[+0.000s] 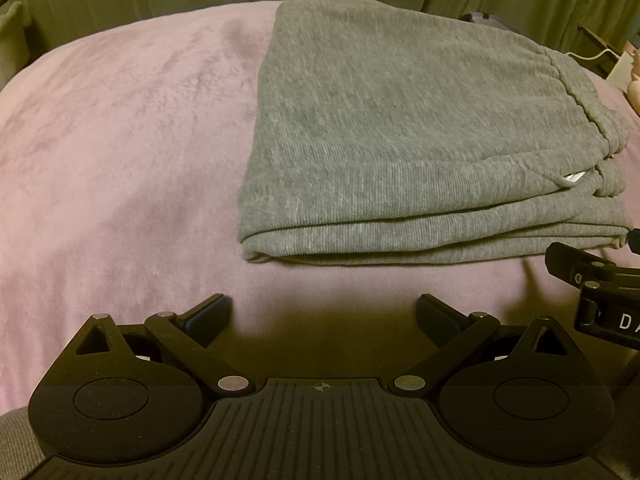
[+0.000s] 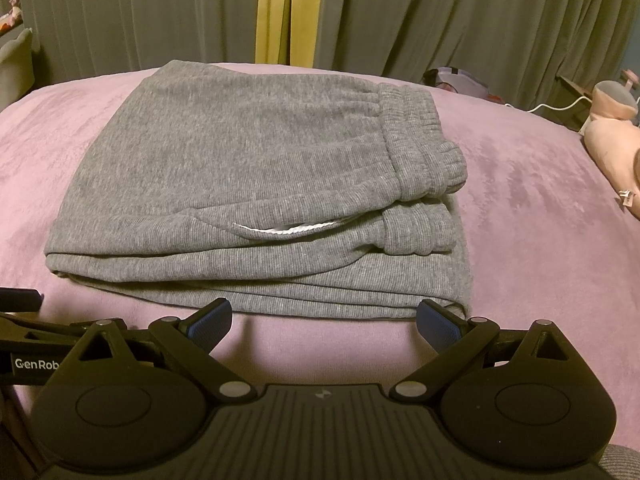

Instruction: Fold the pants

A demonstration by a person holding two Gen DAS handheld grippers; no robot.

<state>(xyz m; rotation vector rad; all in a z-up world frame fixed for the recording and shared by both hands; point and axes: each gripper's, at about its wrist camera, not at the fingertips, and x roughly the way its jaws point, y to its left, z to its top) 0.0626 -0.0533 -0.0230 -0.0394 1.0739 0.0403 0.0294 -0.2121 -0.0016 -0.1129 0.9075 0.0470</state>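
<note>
The grey pants lie folded in a stacked rectangle on the pink blanket, with the ribbed waistband at the right. They also show in the right wrist view, where a white pocket lining peeks out. My left gripper is open and empty, just short of the pants' near edge. My right gripper is open and empty, its fingertips at the near folded edge without holding it. The right gripper's side shows at the right edge of the left wrist view.
Green curtains with a yellow strip hang behind the bed. A pink plush toy and a white cable lie at the right. A pale bin stands at the far left.
</note>
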